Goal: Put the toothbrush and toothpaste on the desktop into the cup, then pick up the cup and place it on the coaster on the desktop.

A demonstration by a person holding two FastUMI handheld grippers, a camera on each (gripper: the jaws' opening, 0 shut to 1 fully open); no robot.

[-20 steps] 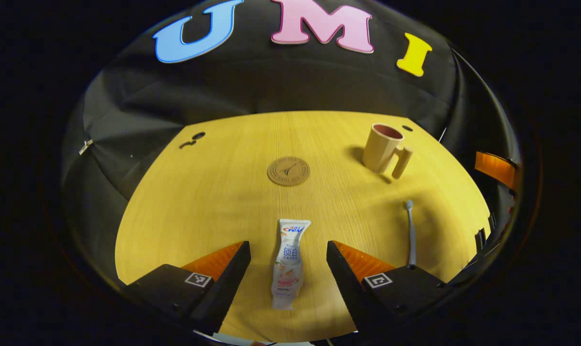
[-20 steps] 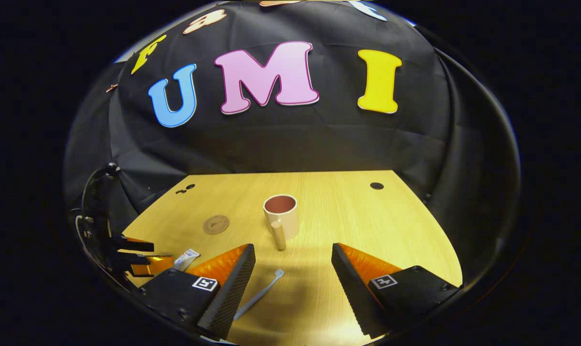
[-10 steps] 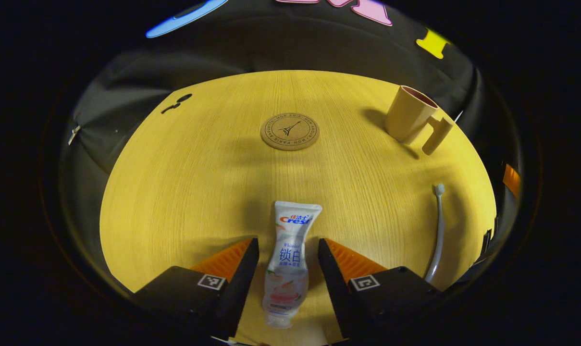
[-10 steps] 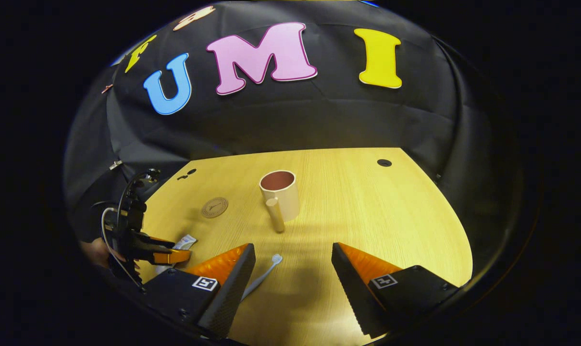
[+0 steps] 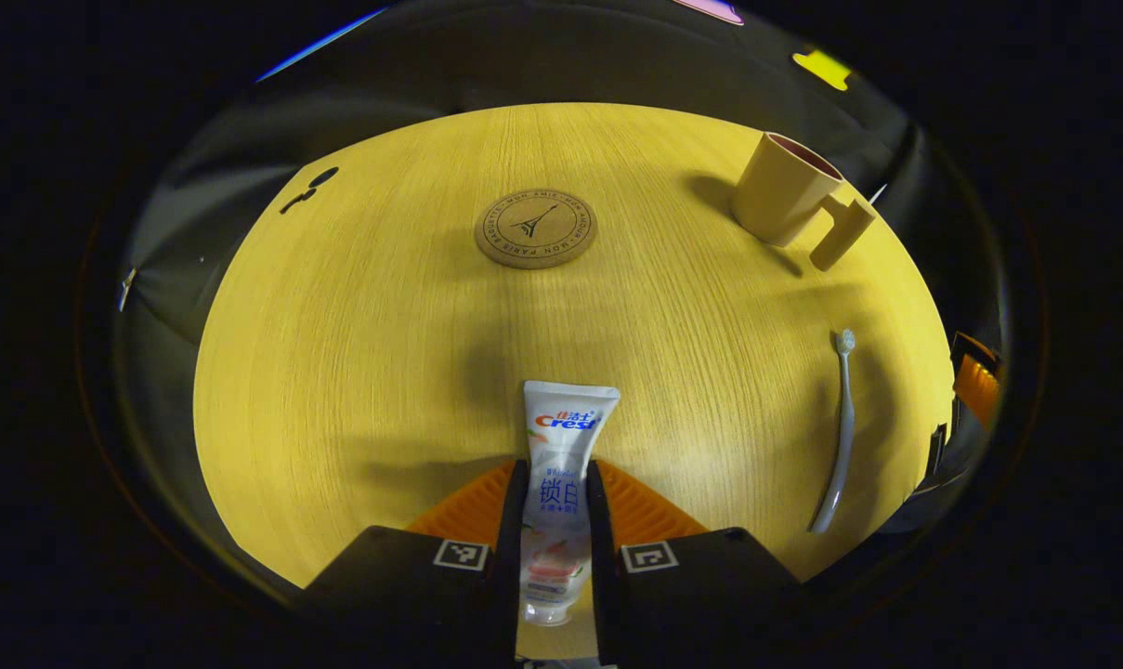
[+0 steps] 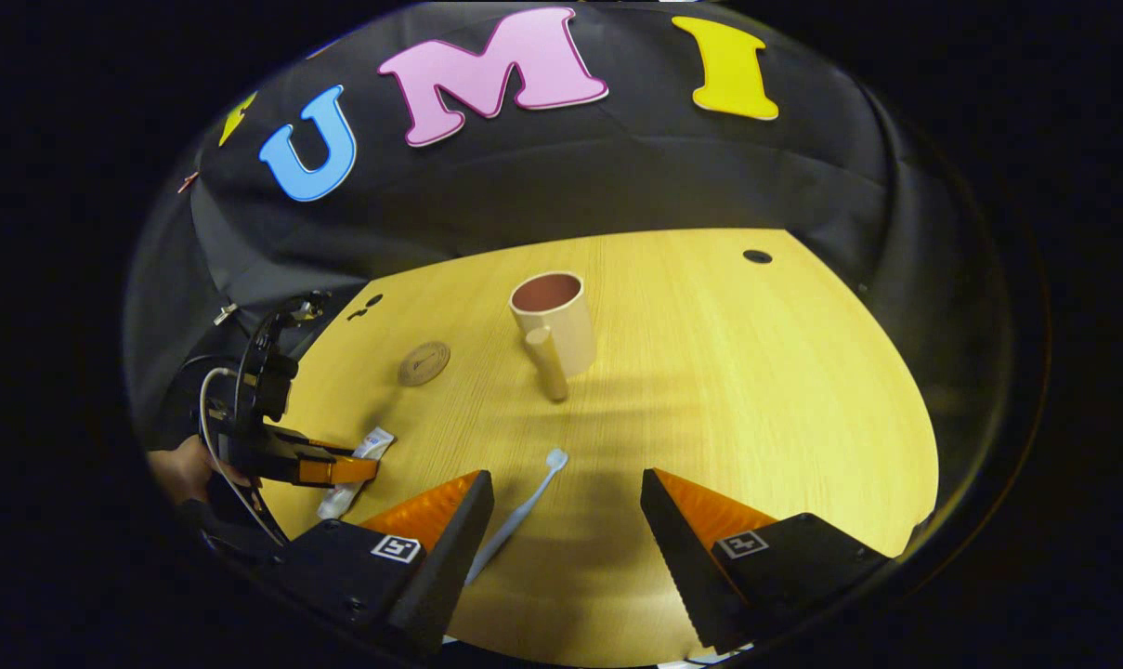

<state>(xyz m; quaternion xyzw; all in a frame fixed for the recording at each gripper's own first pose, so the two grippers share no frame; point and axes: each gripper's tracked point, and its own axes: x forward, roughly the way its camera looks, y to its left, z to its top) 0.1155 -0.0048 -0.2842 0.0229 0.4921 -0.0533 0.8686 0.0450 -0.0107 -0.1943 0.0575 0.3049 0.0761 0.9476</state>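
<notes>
The left gripper (image 5: 554, 520) has just closed: its fingers, spread wide a second ago, now pinch the white printed toothpaste tube (image 5: 557, 474) from both sides at 6 o'clock in the left gripper view, the tube still flat on the yellow wood-grain desktop (image 5: 385, 325). That likely means the grasp is made and lifting comes next. The beige plastic cup with a handle (image 5: 784, 200) stands upright at 2 o'clock, well apart, and the round brown cork coaster (image 5: 535, 228) lies at 12 o'clock. The pale slim toothbrush (image 5: 838, 427) lies at 4 o'clock. In the right gripper view, the right gripper (image 6: 566, 548) hangs spread above the desk with the toothbrush just inside its left finger, untouched.
</notes>
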